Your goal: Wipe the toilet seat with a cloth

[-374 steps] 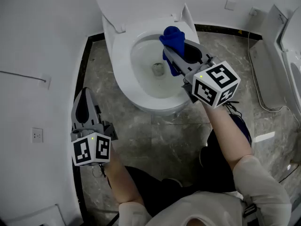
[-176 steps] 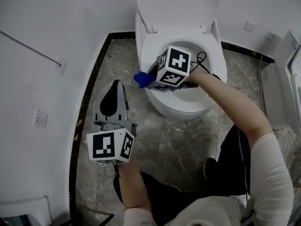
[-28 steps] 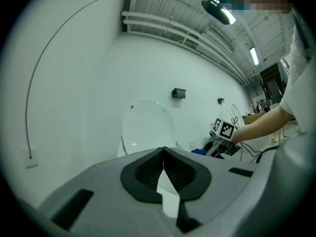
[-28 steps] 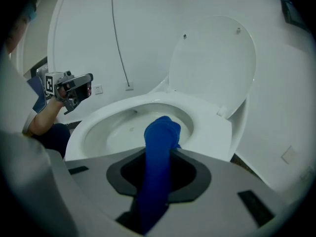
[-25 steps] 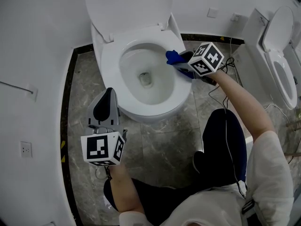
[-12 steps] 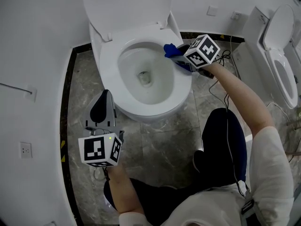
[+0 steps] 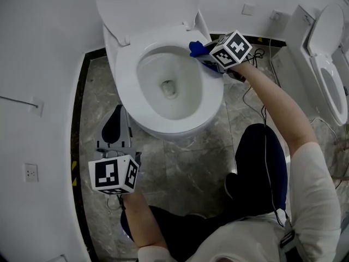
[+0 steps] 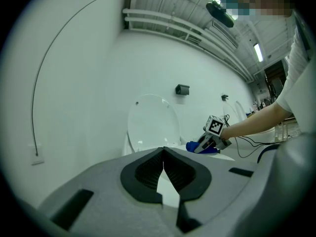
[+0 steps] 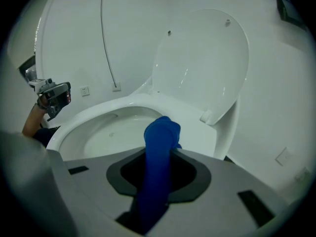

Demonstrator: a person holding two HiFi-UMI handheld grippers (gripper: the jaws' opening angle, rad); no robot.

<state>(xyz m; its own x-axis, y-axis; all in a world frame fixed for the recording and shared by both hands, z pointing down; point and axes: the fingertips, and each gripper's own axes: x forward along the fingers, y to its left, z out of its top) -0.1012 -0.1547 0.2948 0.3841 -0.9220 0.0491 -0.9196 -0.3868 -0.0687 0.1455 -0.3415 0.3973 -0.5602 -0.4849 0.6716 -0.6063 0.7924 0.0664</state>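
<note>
right gripper [image 7: 209, 58]: upper centre-right of the head view, at the seat's far rim; jaws clamped on the cloth, whose blue strip filled the gap between them.
cloth [image 7: 196, 48]: blue, bunched; its end stuck out past the jaw tips over the seat's rim, just beside the lid hinge; whether it pressed on the rim could not be told.
seat [image 7: 214, 100]: white, lowered, upper centre of the head view; a ring round the open bowl [image 7: 166, 83].
lid [image 7: 147, 4]: white, raised, at the top of the frame.
left gripper [image 7: 115, 125]: lower left of the head view, over the floor, near the seat's lower-left edge but apart from it; jaws closed tip to tip, nothing between them.
floor [image 7: 191, 168]: grey marbled tile, with a dark border along the left.
second toilet [image 7: 327, 59]: white, at the right edge of the frame.
cable [image 7: 265, 119]: thin, dark, beside the right arm.
</note>
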